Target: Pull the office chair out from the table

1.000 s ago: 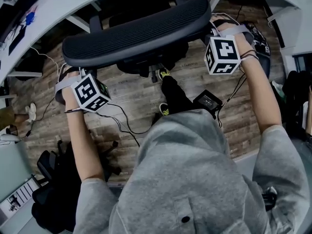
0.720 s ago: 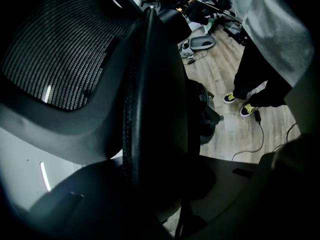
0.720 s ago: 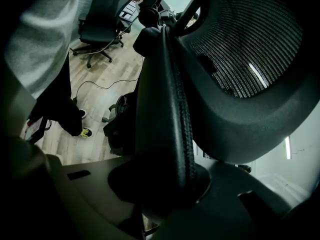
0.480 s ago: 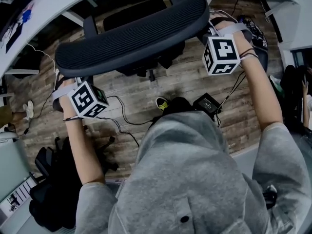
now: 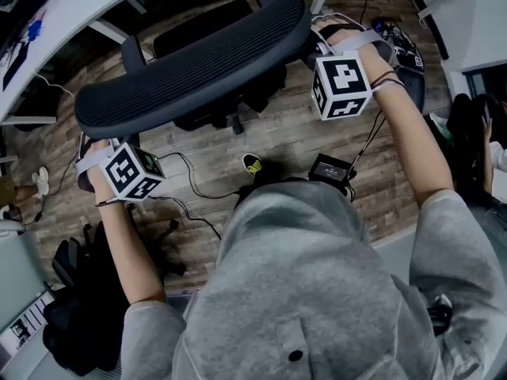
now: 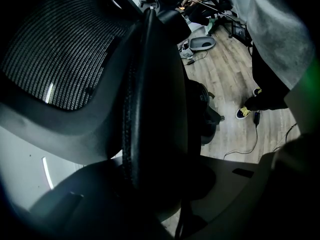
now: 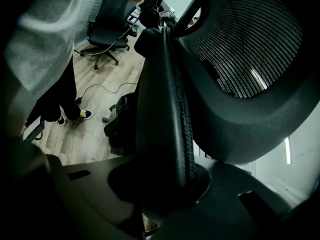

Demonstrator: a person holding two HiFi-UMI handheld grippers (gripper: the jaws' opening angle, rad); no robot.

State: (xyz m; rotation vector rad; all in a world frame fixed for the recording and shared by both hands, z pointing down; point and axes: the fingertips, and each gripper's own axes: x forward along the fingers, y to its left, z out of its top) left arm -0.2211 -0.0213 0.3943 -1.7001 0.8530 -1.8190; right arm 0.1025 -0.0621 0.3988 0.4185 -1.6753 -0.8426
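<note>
Right under me, past my grey hoodie (image 5: 309,275), is the wooden floor (image 5: 207,145), with a black box (image 5: 333,167), a loose cable (image 5: 194,192) and my shoe (image 5: 252,163) on it. Both my forearms reach forward, sleeves pushed up, the right one stretched further out than the left. My left hand-held gripper (image 6: 155,179) is clamped narrow on the left edge of the office chair (image 5: 190,66) backrest. My right hand-held gripper (image 7: 167,184) pinches the opposite edge the same way. The chair stands slewed between me and the white desk (image 5: 71,14), its seat just before the desk's edge. Farther off stands a second chair (image 7: 107,21).
</note>
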